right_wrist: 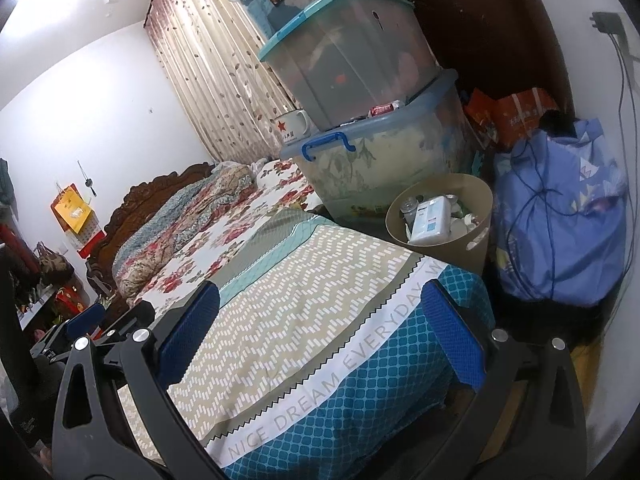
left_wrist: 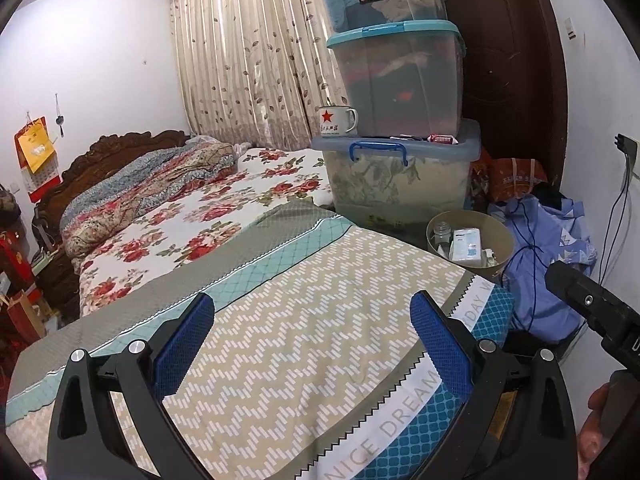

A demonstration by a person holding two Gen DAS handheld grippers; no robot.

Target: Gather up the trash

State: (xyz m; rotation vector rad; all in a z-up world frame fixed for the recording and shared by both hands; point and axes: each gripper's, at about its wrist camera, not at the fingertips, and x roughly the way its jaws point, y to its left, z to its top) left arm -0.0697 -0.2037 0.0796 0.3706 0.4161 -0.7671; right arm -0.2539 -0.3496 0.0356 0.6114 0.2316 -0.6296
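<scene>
**Both grippers wait over the bed; the trash sits in the bin at the far corner**

Nearest to the cameras, the left gripper (left_wrist: 312, 340) and the right gripper (right_wrist: 324, 332) hover above the patterned quilt (left_wrist: 320, 312) at the foot of the bed. The fingers (left_wrist: 186, 344) of each are spread wide and hold nothing.

Further away, just past the far right corner of the quilt, stands a round tan bin (right_wrist: 478, 216) on the floor. Inside it lie a white packet (right_wrist: 430, 220), a small glass jar (left_wrist: 442, 232) and other small pieces that are too crowded to name. This trash looks light. The packet seems soft and should be pinched on its flat sides; the jar is probably hard, slippery and breakable, so a hold across its body is safer.

Behind the bin rise stacked plastic boxes (left_wrist: 396, 80), with an enamel mug (left_wrist: 336, 120) on the lowest lid.
</scene>
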